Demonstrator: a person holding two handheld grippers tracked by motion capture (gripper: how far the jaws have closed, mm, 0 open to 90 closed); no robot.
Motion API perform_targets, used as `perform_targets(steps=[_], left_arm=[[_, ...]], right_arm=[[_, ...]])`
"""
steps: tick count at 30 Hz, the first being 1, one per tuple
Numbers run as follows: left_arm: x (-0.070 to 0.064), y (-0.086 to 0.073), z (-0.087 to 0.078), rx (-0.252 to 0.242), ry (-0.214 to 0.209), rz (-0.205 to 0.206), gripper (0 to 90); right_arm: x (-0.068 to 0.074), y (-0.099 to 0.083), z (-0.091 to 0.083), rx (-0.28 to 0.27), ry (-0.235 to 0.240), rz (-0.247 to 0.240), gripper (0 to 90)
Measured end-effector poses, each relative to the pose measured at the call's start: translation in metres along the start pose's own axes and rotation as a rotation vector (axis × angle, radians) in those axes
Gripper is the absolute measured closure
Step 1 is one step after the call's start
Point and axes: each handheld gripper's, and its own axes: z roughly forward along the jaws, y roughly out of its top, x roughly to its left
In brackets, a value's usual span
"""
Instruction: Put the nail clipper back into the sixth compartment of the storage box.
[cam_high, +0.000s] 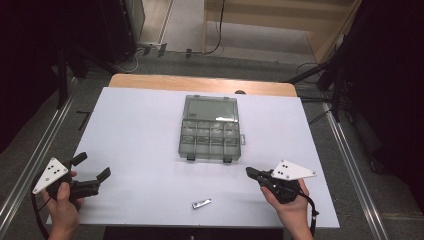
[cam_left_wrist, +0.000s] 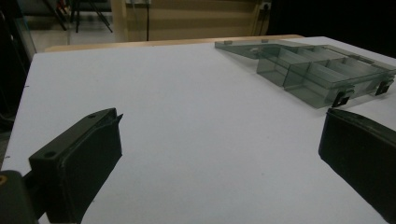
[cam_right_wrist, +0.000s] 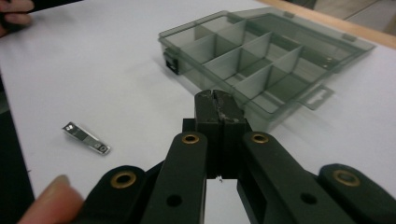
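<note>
1. Smoky-grey plastic organiser box (cam_high: 210, 129) lies open mid-table, compartments bare; well apart from both grippers.
2. Metal nail clipper (cam_high: 201, 203) lies flat near front edge, between the hands.
3. Left gripper (cam_high: 90, 172): jaws spread wide, holding nothing; right gripper (cam_high: 251, 172): jaws pressed together, nothing between.

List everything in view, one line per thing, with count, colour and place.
compartment box: one, clear smoky grey, lid shut, far middle of the table.
nail clipper: one, silver, flat on the near edge, between the grippers.
table: one, white top, wooden far edge.
left gripper: one, black, jaws wide apart, near left corner.
right gripper: one, black, jaws pressed together, near right.
hands: two, each holding a gripper at the bottom edge.
</note>
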Motion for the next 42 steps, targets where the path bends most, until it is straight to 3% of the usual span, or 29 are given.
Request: perform_targets(steps=[17,21,23,27,42], left_arm=[[0.000,0.000,0.001,0.009,-0.008,0.010,0.0],[-0.001,0.000,0.001,0.011,-0.012,0.014,0.0],[-0.001,0.000,0.000,0.010,-0.014,0.016,0.0],[-0.001,0.000,0.000,0.010,-0.016,0.016,0.0],[-0.002,0.000,0.002,0.021,-0.016,0.028,0.0]], right_arm=[[0.014,0.031,0.034,0.123,0.079,-0.017,90.0],[0.018,0.027,0.043,0.134,0.082,-0.028,90.0],[0.024,0.023,0.054,0.182,0.098,-0.058,90.0],[0.029,0.020,0.061,0.218,0.134,-0.068,90.0],[0.047,0.008,0.088,0.324,0.237,-0.073,90.0]])
